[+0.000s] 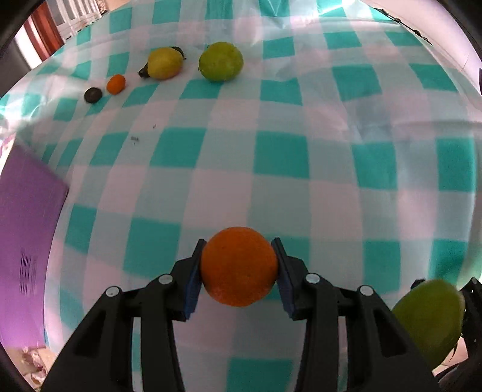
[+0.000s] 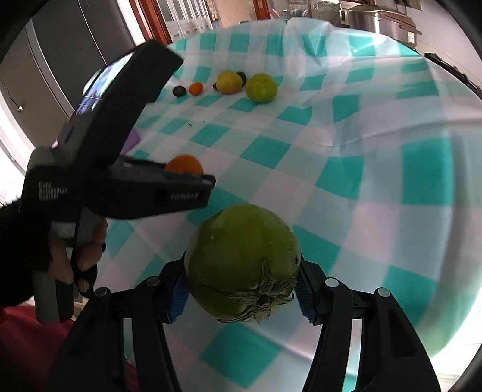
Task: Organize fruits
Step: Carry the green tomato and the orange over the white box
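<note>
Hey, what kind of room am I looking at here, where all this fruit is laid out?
Most likely a home kitchen or dining area. A table wears a teal-and-white checked tablecloth, a steel cooker-like appliance sits on a counter behind it, and wooden-framed doors and a dark, fridge-like cabinet stand at the back.

Both tools (image 1: 239, 268) (image 2: 242, 282) clamped, tilted downward.

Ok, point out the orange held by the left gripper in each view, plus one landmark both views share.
Left wrist view: the orange sits bottom centre, clamped between the left gripper's blue pads.
Right wrist view: only its top shows, left of centre, above the left gripper's black body.
Shared landmark: the row of fruit across the checkered cloth, ending in a green fruit.
</note>
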The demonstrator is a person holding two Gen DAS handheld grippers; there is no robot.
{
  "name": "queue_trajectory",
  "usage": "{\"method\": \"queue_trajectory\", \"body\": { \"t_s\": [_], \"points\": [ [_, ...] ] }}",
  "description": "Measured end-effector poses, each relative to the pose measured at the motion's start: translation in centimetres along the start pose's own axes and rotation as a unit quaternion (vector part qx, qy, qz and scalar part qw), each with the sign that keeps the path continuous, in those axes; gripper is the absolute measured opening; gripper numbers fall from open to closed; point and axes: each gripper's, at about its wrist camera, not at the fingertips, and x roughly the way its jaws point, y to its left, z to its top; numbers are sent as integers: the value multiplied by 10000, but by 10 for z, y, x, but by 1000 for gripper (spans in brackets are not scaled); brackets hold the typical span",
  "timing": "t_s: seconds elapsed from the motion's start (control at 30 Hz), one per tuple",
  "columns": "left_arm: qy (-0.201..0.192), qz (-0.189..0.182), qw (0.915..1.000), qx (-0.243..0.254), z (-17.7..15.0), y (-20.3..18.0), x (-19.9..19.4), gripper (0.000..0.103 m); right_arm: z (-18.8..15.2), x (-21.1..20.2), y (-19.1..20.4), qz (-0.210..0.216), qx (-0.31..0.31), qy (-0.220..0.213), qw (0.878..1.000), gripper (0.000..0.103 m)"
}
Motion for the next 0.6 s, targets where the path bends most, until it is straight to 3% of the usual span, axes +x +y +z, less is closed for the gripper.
{"method": "queue_trajectory", "body": {
  "t_s": [0.27, 0.6],
  "points": [
    [-5, 83, 10000, -12, -34, -18, -35, 43, -2, -4, -11, 194, 63, -118, 9997, 58],
    [-505, -41, 9976, -470, -68, 15, -85, 43, -1, -3, 9, 205, -255, 335, 9989, 58]
  ]
}}
